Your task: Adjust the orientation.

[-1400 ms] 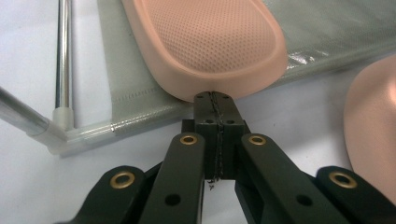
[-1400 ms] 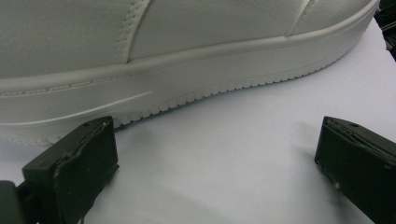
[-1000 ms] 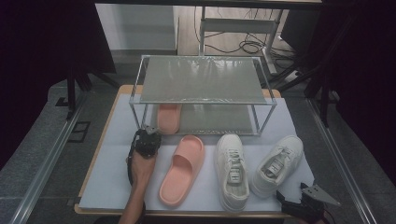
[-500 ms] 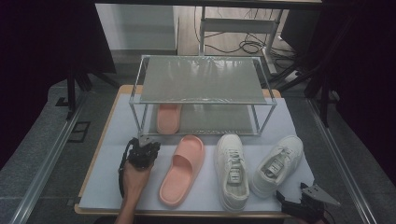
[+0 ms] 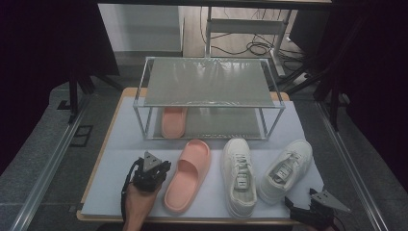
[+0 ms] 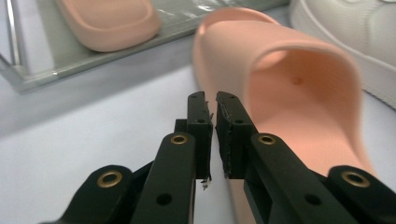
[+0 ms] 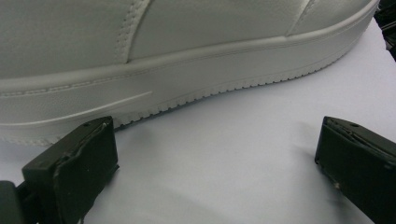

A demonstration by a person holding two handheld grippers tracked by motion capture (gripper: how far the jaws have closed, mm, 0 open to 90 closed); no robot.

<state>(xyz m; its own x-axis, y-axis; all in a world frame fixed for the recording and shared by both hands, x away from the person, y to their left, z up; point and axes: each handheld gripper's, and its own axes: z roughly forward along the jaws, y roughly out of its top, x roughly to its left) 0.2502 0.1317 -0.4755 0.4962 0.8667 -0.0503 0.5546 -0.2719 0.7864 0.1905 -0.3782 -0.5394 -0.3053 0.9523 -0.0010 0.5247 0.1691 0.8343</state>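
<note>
Over the last second the left gripper (image 5: 150,172) has drawn back from the rack toward the lower left of the high view and now sits just beside the pink slide sandal (image 5: 188,174) on the white mat (image 5: 115,144). In the left gripper view its jaws stand almost closed, only a thin slit between them, with nothing gripped; they point past the inner edge of the pink slide sandal (image 6: 289,93). Its mate, the other pink slide (image 5: 173,121), already lies on the lower shelf of the shoe rack (image 5: 211,81), so the loose slide looks like the next to be shelved. The right gripper (image 5: 308,210) waits at the lower right, jaws wide apart and empty, beside the sole of the right white sneaker (image 7: 187,56). The left white sneaker (image 5: 239,174) lies between slide and right white sneaker (image 5: 285,169).
</note>
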